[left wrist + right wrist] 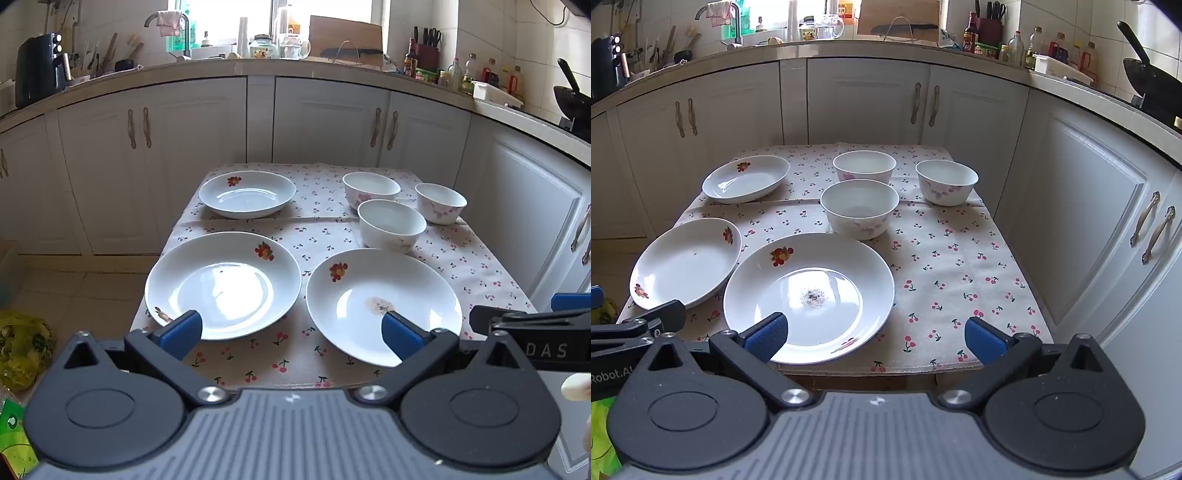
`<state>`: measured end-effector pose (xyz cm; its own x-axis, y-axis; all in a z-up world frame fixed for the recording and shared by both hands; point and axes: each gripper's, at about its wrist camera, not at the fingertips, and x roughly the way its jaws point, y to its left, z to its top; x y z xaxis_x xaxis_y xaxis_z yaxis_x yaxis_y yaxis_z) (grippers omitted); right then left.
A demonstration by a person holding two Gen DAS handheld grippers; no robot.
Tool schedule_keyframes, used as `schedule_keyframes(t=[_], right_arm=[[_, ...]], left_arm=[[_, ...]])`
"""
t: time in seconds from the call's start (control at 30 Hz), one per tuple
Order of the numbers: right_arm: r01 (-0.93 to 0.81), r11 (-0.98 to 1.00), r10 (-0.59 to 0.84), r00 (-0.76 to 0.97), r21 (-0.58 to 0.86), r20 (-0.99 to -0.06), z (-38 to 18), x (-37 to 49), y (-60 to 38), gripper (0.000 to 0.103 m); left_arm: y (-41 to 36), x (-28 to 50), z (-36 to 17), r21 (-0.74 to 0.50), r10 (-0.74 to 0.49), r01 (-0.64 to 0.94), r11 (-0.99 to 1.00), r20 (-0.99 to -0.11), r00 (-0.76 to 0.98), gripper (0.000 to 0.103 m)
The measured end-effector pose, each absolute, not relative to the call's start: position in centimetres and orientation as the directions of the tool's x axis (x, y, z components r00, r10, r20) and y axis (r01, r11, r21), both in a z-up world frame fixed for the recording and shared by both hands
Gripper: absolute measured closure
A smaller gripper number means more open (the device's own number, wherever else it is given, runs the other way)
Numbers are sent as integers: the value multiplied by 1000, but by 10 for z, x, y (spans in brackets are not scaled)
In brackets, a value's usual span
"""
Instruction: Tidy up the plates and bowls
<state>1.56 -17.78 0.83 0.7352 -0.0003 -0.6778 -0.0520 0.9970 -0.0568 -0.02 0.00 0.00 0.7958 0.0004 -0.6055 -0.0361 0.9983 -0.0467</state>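
Observation:
Three white plates with fruit prints lie on a cherry-print tablecloth [295,354]: a near left plate [221,284] [687,262], a near right plate [384,302] [809,291] and a far left plate [247,194] [746,179]. Three white bowls with pink flowers stand behind: a near bowl [391,227] [860,208], a far middle bowl [371,188] [864,166] and a far right bowl [440,203] [946,181]. My left gripper [291,334] hovers open over the table's near edge between the two near plates. My right gripper [875,338] is open beside the near right plate, holding nothing.
White kitchen cabinets [184,147] and a crowded countertop [332,66] surround the small table on the far and right sides. A yellow-green bag [22,347] lies on the floor at left. The cloth's right half [960,266] is bare.

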Motion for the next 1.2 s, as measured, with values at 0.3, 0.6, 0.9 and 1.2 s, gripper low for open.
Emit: schedule_keyframes(t=[0.3,0.6,0.9,1.2], right_arm=[[-55,997,3,734,-55,-679,9,15,-178,0],[-52,997,0,742,-58,-670,9,14,-179,0],[-52,997,0,743,-58,-669,9,14,-178,0],[-53,997,1,744,-58,-668,9,14,-178,0]], left_arm=[[0,-2,7,-43,3,-36,998,-602,799,1],[-2,-4,5,-37,4,-32,999,-593,805,1],[-1,-4,4,-38,4,-33,999,-589,808,1],[-1,-4,4,-39,4,-33,999,-588,809,1]])
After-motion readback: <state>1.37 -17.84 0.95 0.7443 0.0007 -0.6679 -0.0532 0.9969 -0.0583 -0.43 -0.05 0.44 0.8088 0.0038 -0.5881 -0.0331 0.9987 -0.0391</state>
